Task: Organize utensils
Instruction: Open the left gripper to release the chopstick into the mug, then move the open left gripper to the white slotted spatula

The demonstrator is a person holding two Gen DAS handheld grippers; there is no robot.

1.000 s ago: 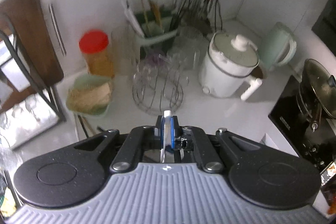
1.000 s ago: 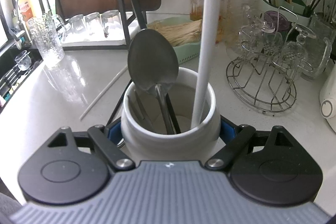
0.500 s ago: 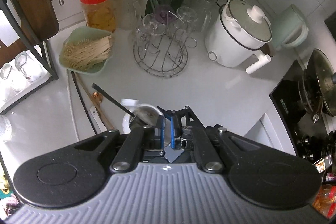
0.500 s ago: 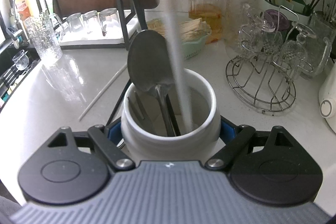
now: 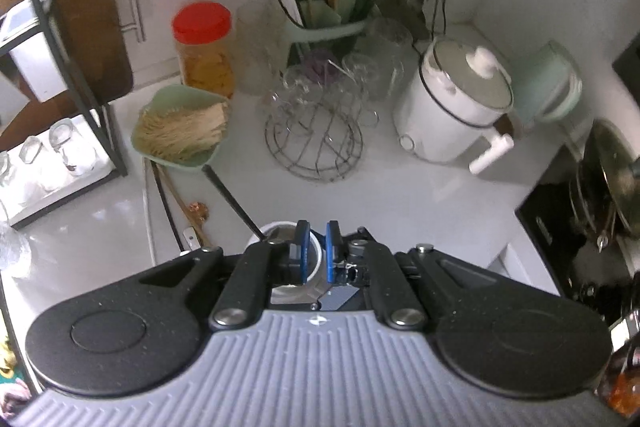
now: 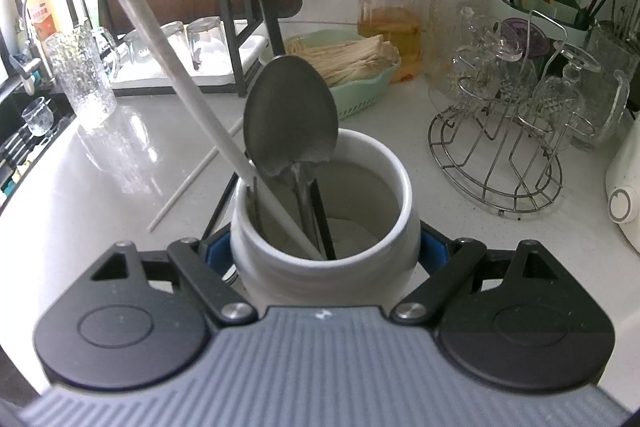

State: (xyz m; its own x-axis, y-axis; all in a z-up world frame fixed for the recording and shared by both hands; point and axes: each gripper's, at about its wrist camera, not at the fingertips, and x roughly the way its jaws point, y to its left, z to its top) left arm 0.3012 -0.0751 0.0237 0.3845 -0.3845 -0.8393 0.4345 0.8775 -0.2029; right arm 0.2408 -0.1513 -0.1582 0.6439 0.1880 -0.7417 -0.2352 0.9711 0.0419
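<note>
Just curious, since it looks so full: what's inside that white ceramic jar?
Inside the white jar stand a large metal spoon, a long white utensil handle leaning left, and a black stick. Their lower ends are hidden by the jar's wall.

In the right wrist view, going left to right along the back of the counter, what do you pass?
Textured glass → green basket → red-lidded jar → wire glass rack.
</note>
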